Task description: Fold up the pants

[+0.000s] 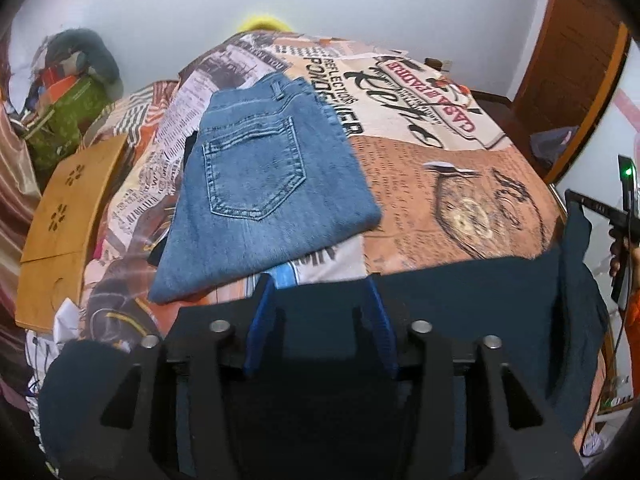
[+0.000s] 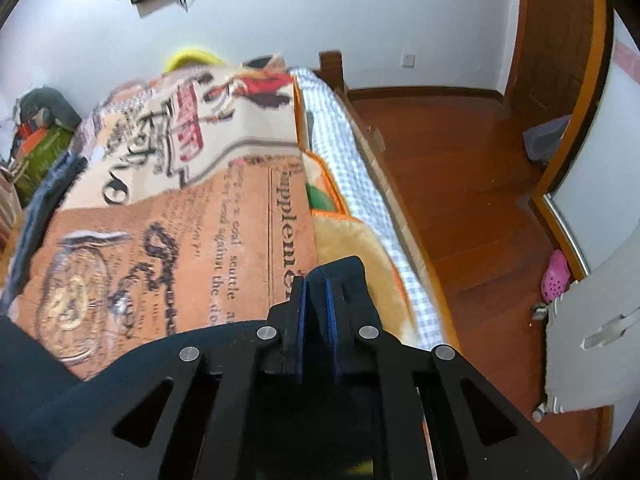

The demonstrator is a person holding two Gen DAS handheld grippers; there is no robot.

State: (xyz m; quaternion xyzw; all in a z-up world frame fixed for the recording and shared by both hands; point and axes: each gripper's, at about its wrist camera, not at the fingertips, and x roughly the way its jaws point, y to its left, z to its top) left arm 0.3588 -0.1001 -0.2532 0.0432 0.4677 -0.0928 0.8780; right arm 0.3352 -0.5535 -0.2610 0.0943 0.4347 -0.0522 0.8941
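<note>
Dark navy pants (image 1: pixel 460 300) lie spread over the near edge of the bed, below both grippers. My left gripper (image 1: pixel 320 300) is open; its blue fingers (image 1: pixel 260 312) stand well apart with the dark cloth between them, unpinched. At the bed's right edge my right gripper (image 2: pixel 318 292) is shut on a fold of the dark pants (image 2: pixel 344 276). In the left wrist view that corner of cloth (image 1: pixel 576 224) is lifted toward the hand (image 1: pixel 618 256) holding the right gripper. Folded blue jeans (image 1: pixel 264 184) rest flat farther back on the bed, pocket up, and show at the left edge (image 2: pixel 44 200) of the right wrist view.
A newspaper-print blanket (image 1: pixel 460 152) covers the bed. A wooden board (image 1: pixel 68 220) and a pile of bags (image 1: pixel 68 120) stand to the left. To the right, past the checked sheet (image 2: pixel 360 168), are the wooden floor (image 2: pixel 460 160), a pink shoe (image 2: pixel 556 276) and a grey stand (image 2: pixel 592 340).
</note>
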